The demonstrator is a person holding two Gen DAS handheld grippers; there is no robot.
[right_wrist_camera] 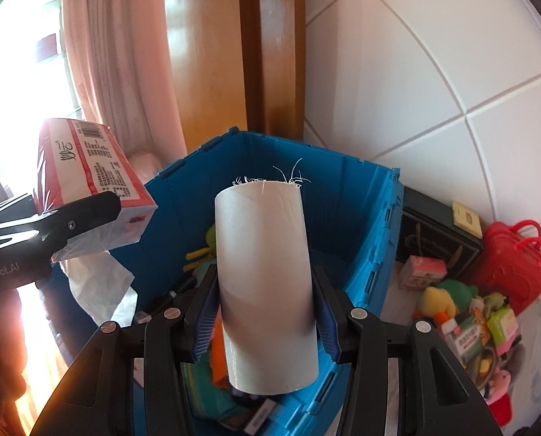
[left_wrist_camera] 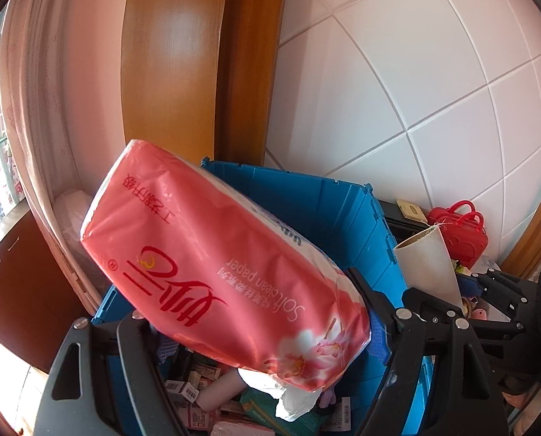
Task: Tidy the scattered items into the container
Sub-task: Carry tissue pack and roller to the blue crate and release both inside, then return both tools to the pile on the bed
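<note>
My left gripper (left_wrist_camera: 248,298) is shut on a pink tissue pack (left_wrist_camera: 212,254) and holds it tilted above the open blue crate (left_wrist_camera: 317,200). The pack also shows in the right wrist view (right_wrist_camera: 88,178), at the crate's left rim. My right gripper (right_wrist_camera: 265,290) is shut on a grey cardboard tube (right_wrist_camera: 265,283), held upright over the crate (right_wrist_camera: 361,225). The tube also shows in the left wrist view (left_wrist_camera: 428,265), at the crate's right. Small boxes and packets lie in the crate's bottom (left_wrist_camera: 197,392).
Scattered to the right of the crate are a red toy handbag (right_wrist_camera: 512,265), a yellow and green plush (right_wrist_camera: 445,298), small boxes (right_wrist_camera: 421,272) and a dark framed board (right_wrist_camera: 437,239). A white tiled wall, a wooden door frame (right_wrist_camera: 270,47) and a pink curtain (right_wrist_camera: 117,54) stand behind.
</note>
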